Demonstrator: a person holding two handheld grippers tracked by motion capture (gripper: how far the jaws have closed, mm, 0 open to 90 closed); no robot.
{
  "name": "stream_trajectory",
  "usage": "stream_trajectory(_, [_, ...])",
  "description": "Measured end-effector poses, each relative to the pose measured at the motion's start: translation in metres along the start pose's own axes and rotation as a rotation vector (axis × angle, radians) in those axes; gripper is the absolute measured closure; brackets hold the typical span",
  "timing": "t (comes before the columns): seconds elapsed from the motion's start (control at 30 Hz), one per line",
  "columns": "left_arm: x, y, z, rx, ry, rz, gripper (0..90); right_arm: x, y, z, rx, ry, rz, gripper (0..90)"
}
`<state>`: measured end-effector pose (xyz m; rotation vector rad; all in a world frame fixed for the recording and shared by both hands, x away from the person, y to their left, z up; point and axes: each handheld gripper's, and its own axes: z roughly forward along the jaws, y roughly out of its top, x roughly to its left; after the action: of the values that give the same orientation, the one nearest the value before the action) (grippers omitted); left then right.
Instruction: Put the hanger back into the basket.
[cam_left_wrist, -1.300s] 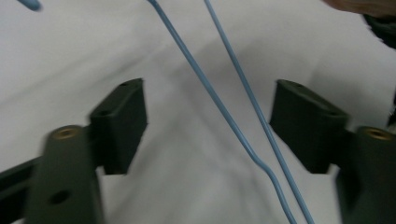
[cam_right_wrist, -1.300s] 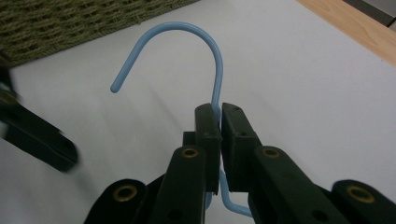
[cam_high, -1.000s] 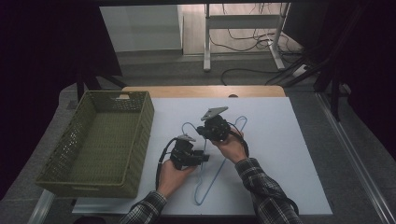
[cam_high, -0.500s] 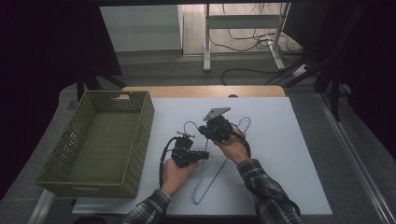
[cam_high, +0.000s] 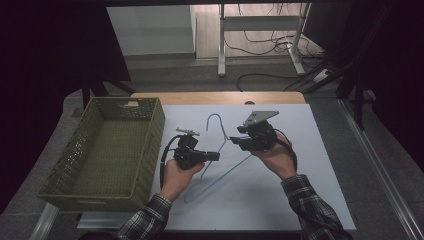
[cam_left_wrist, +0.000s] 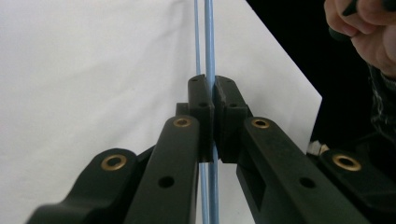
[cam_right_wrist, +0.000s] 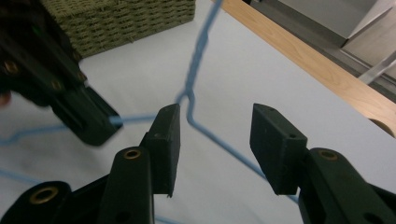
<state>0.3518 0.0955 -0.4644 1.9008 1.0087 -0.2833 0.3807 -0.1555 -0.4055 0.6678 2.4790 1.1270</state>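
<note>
Presently, a pale blue wire hanger lies on the white tabletop, its hook pointing away from the person and its triangular body running down toward the near edge. A woven green basket stands at the left of the tabletop, just beside the left hand.

The left gripper is held low over the sheet. In the left gripper view its jaws are clenched on the hanger's wire, which passes straight up between the two pads; a second, thinner blue line runs alongside it and is probably the wire's other arm or its shadow, though the picture does not settle which.

The right gripper is held by the right hand, with a grey plate on top, near the hanger's neck. In the right gripper view its jaws stand released, well apart, with the twisted neck of the hanger between and beyond them and one sloping arm passing under the right-hand jaw; the wire touches neither pad. The left gripper shows at the left of that view, closed on the other arm, with the basket behind it
</note>
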Motion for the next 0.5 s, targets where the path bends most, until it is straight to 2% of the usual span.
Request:
stream_trajectory(0.17, [-0.009, 0.005, -0.015, 0.007, -0.005, 0.076, 87.3, -0.002, -0.01, -0.023, 0.022, -0.002, 0.0, 51.8])
stream_trajectory(0.33, [-0.017, -0.001, -0.024, 0.062, -0.016, 0.17, 87.3, 0.001, -0.017, -0.034, 0.037, 0.008, -0.01, 52.1])
stream_trajectory(0.37, [-0.017, -0.001, -0.024, 0.062, -0.016, 0.17, 87.3, 0.001, -0.017, -0.034, 0.037, 0.008, -0.01, 52.1])
stream_trajectory(0.43, [-0.019, -0.004, -0.025, 0.086, -0.027, 0.199, 87.3, 0.004, -0.02, -0.036, 0.051, 0.02, -0.02, 52.5])
stream_trajectory(0.5, [-0.024, -0.008, -0.027, 0.124, -0.046, 0.245, 87.2, 0.008, -0.025, -0.037, 0.064, 0.069, -0.039, 53.5])
